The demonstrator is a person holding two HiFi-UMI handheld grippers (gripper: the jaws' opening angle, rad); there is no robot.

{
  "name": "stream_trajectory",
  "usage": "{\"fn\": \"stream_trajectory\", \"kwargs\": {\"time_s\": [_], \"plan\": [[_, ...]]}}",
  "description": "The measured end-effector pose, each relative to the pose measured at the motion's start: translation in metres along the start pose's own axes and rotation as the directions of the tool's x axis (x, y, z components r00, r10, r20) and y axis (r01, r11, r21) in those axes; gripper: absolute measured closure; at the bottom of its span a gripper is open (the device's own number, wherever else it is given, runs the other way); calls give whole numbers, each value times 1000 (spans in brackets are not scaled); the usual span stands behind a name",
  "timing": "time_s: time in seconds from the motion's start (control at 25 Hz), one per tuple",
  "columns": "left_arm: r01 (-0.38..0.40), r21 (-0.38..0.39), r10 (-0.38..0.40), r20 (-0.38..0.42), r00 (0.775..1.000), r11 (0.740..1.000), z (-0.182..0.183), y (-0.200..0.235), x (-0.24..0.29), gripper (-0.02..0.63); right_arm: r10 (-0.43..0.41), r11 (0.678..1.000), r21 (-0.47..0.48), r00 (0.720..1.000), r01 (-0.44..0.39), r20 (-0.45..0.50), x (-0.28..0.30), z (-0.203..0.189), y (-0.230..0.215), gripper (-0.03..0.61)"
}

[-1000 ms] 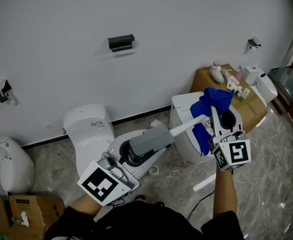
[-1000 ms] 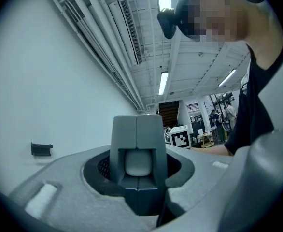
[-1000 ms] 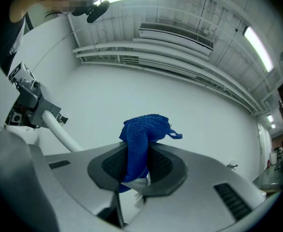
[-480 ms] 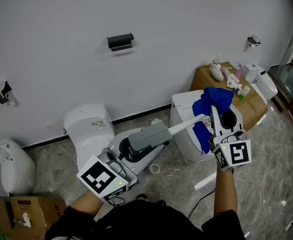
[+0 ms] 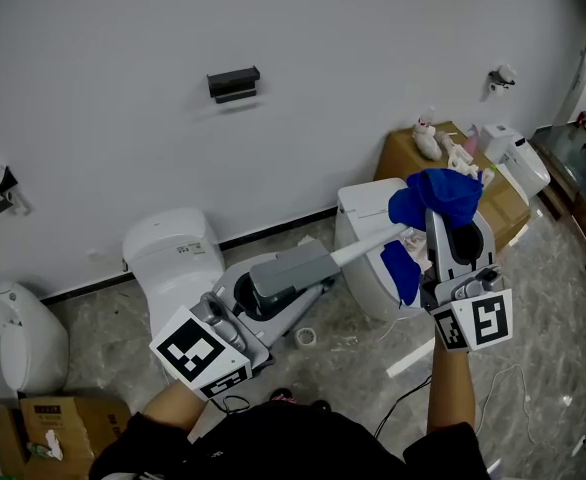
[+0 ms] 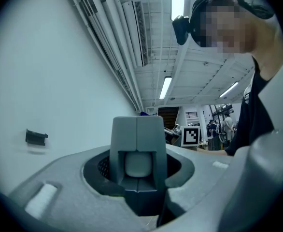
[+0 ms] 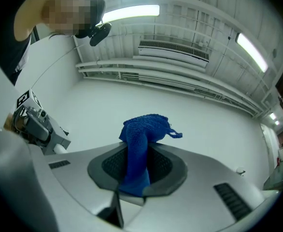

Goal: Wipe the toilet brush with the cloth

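My left gripper (image 6: 137, 178) clamps the one toilet brush (image 5: 293, 273); my right gripper (image 7: 136, 170) pinches the one blue cloth (image 7: 142, 129) against it.

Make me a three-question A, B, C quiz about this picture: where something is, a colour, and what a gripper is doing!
1. Where is the black bracket?
A on the wall
B on the floor
C on a toilet tank

2. What colour is the cloth?
A red
B blue
C yellow

3. The right gripper is:
A open and empty
B shut on the cloth
C lying on the floor

Answers: 1 A, the bracket is fixed high on the wall; 2 B, the cloth shows blue in both views; 3 B, its jaws pinch the cloth between them.
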State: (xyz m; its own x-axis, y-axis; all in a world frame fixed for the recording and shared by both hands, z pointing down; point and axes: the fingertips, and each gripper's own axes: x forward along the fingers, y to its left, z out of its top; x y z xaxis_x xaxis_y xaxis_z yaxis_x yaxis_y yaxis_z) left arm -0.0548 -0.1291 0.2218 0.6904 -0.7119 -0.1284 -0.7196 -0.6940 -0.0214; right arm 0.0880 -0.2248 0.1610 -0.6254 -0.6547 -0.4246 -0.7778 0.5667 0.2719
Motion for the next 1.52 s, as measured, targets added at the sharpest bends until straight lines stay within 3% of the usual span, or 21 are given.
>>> {"fn": "stream_trajectory", "kwargs": {"time_s": [0.24, 0.52, 0.88, 1.24, 1.52], "plan": [[-58, 96, 66, -84, 994, 994, -17, 4, 10, 449, 28, 1000, 4, 996, -29, 88, -4, 27, 5, 495], [-84, 52, 87, -53, 995, 995, -11, 18, 11, 449, 42, 999, 25, 994, -45, 103, -13, 29, 11, 495], [-130, 43, 129, 17, 991, 991, 10, 31, 14, 449, 83, 991, 105, 997, -83, 6, -24, -18, 35, 495], [-99, 46, 95, 82, 992, 994, 36, 19, 20, 449, 172, 975, 162, 980, -154, -100, -21, -71, 76, 495], [-61, 78, 55, 84, 995, 995, 30, -10, 18, 449, 213, 965, 181, 971, -192, -109, -27, -85, 100, 495]]}}
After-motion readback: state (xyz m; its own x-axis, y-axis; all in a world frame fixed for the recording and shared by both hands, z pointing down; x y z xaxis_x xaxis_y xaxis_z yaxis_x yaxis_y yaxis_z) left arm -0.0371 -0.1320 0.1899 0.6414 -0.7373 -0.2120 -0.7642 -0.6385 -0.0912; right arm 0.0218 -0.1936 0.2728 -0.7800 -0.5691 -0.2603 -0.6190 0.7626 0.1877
